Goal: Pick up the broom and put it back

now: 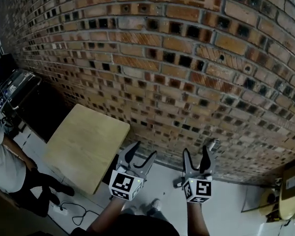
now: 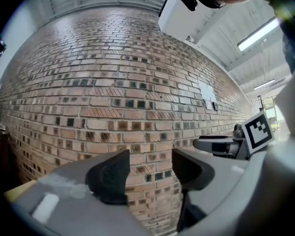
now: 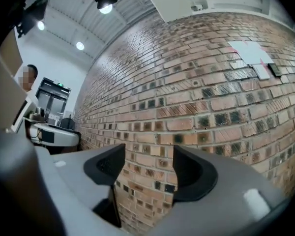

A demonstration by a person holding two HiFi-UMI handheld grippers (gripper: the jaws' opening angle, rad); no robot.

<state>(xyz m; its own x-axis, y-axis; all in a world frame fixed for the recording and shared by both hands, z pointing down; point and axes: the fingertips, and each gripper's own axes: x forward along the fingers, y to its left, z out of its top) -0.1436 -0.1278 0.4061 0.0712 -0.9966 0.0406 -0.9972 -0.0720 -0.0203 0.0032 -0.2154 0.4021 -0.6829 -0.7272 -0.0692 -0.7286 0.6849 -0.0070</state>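
Brick fills every view: a wall [image 1: 187, 58] of reddish-brown bricks with dark square holes runs across the scene, and both hand-held grippers point level at it from near the floor. The left gripper [image 1: 141, 154] and the right gripper [image 1: 196, 154] sit side by side at the bottom of the head view, close but not touching, each with a cube of black-and-white square markers behind its jaws.

The left gripper's own view shows its jaws standing apart with only brickwork between the two dark pads [image 2: 108, 176], so it holds nothing; the right gripper's marker cube [image 2: 258, 132] shows at that view's right edge. The right gripper's own view shows the same: its jaws are moderately wide, with bare wall in the gap and nothing gripped.

Left of the grippers, a pale wooden tabletop [image 1: 86, 146] stands against the wall's foot. Farther left, a person [image 1: 10, 176] in a white top and dark trousers is partly in frame, with a black cable [image 1: 73, 211] on the light floor nearby. A white patch [image 3: 250, 53] is fixed high on the wall.

Where the broom is cannot be told from these views.
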